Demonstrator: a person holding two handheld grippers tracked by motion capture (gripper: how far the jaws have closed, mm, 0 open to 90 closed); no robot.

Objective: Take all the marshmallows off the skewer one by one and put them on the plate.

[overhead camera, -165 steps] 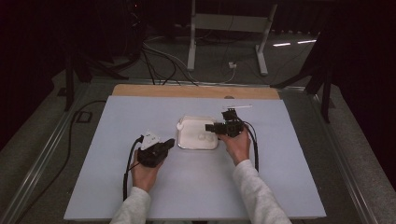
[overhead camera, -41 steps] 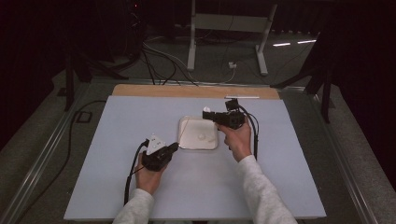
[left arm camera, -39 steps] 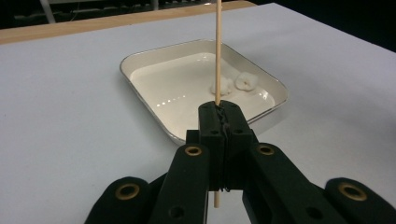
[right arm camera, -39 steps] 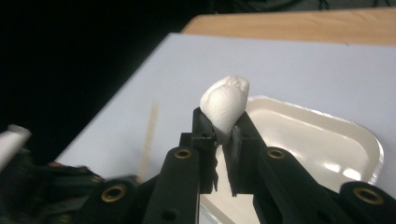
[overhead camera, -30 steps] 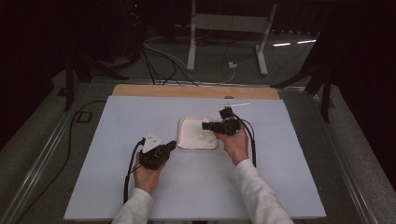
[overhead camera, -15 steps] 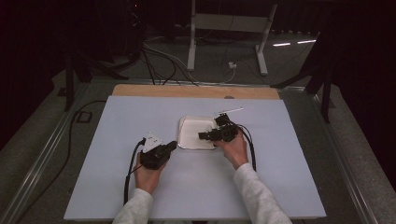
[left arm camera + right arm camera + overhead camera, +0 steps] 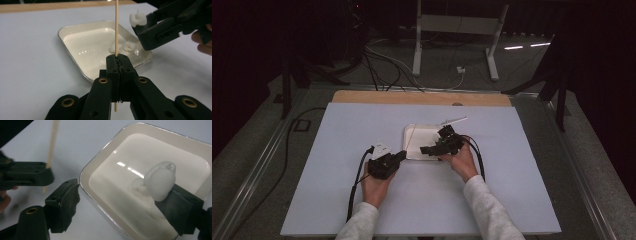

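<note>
Over the tray (image 7: 100, 162), at its 5 o'clock rim, right gripper (image 7: 120, 202) fingers have just opened wide; a soft, sticky marshmallow (image 7: 160, 181) clings to one finger. Left gripper (image 7: 117, 67) pinches the thin, snappable skewer (image 7: 116, 27) low.

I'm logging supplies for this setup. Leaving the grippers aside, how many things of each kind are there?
Wooden skewer: 1
White tray: 1
White soft pieces: 3
Total: 5
</note>
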